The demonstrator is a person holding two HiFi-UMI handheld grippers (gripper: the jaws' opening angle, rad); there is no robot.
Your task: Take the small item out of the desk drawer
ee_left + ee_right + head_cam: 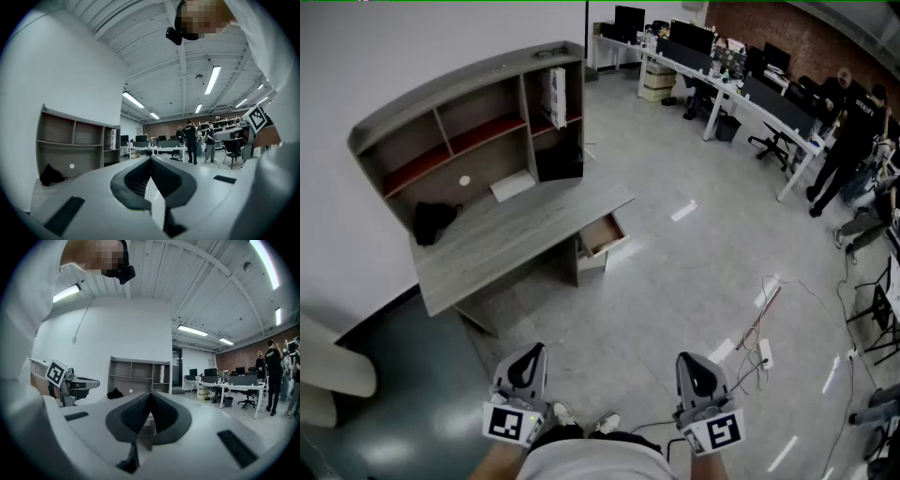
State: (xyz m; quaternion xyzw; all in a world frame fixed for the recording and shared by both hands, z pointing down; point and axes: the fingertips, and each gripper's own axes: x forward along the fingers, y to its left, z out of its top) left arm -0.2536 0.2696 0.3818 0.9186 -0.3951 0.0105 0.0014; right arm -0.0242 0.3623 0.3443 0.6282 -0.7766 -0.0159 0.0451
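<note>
A grey desk (pixel 521 235) with a shelf unit (pixel 459 122) stands against the white wall, well ahead of me. Its small drawer (pixel 604 233) hangs pulled out under the right end; I cannot make out any item inside it. My left gripper (pixel 525 362) and right gripper (pixel 695 371) are held level near my body at the bottom of the head view, far from the desk. The left gripper (pixel 151 159) has its jaws closed together with nothing between them. The right gripper (pixel 151 394) is shut and empty too.
On the desk lie a black bundle (pixel 433 221), a white sheet (pixel 512 185) and a small white disc (pixel 465 181). Cables and a power strip (pixel 763 352) trail over the floor at right. Office desks (pixel 741 86) and standing people (pixel 853 131) fill the far right.
</note>
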